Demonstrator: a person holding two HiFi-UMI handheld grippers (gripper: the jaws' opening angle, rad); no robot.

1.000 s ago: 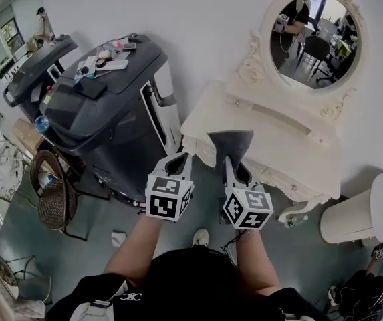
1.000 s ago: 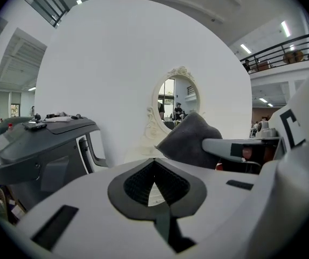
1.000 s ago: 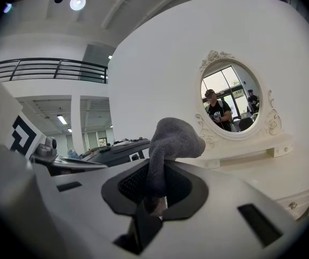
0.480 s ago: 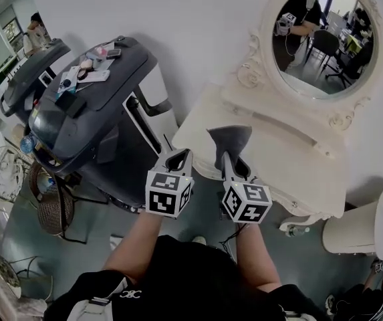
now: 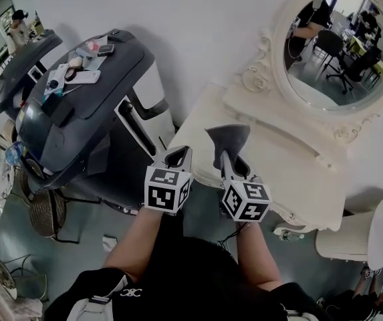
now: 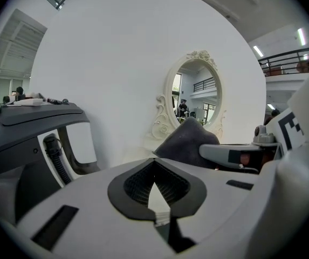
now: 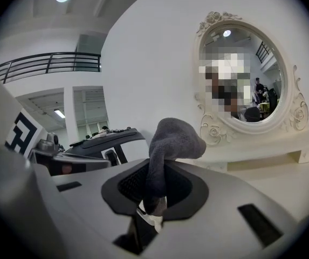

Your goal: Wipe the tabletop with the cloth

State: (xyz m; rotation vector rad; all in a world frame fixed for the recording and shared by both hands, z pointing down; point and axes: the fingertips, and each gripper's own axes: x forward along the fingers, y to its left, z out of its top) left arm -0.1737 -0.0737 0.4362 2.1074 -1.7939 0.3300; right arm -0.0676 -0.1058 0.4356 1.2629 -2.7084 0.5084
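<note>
A dark grey cloth (image 5: pixel 229 138) hangs bunched over the near left part of the white dressing table (image 5: pixel 291 172). My right gripper (image 5: pixel 224 158) is shut on the cloth's lower end. In the right gripper view the cloth (image 7: pixel 173 136) rises from the right gripper (image 7: pixel 154 193) and folds over at the top. My left gripper (image 5: pixel 180 154) is beside it at the table's left corner, shut with nothing between its pads. The left gripper view shows the left gripper (image 6: pixel 155 185), with the cloth (image 6: pixel 184 142) and the right gripper's finger to its right.
An oval mirror (image 5: pixel 335 45) in an ornate white frame stands at the table's back. A large dark grey machine (image 5: pixel 91 112) with small items on top stands close to the table's left. A white round stool (image 5: pixel 378 229) is at the right, and a wicker basket (image 5: pixel 44 212) on the floor at the left.
The head view has shifted, so the table and mirror sit a little higher and further right. Both grippers keep the same pose, and the cloth stays in the right one.
</note>
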